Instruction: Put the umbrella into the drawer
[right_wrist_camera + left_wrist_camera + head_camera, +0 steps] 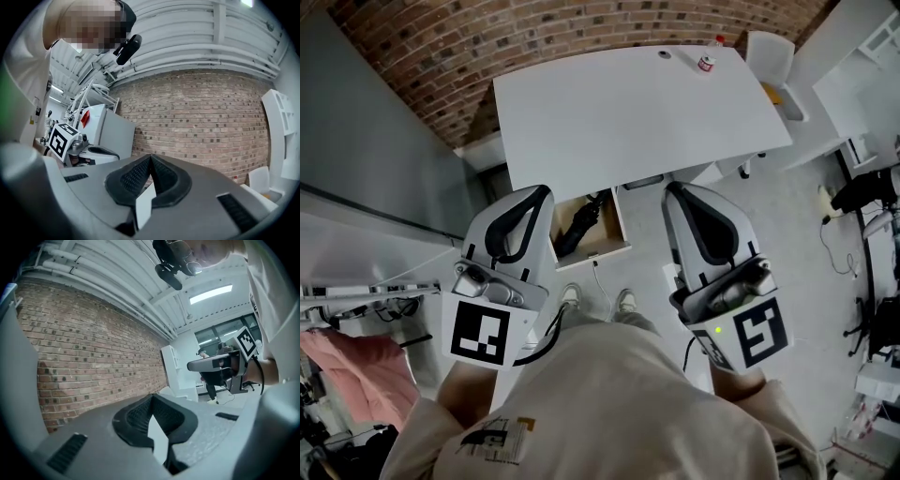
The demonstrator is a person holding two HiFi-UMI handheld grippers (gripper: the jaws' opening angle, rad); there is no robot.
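The black folded umbrella (577,226) lies inside the open wooden drawer (619,228) under the front edge of the white desk (637,112). Both grippers are held up near my chest, well above the drawer and apart from the umbrella. My left gripper (541,192) is shut, and in the left gripper view its jaws (151,398) meet with nothing between them. My right gripper (673,188) is also shut and empty, its ribbed pads (140,176) pressed together in the right gripper view. Each gripper view points level at the brick wall and shows the other gripper at its side.
A small red and white can (706,63) stands at the desk's far edge, with a white chair (769,56) behind it. A grey cabinet (366,141) is on the left and a pink cloth (352,370) below it. My shoes (572,296) stand just before the drawer. Cables lie on the floor at right.
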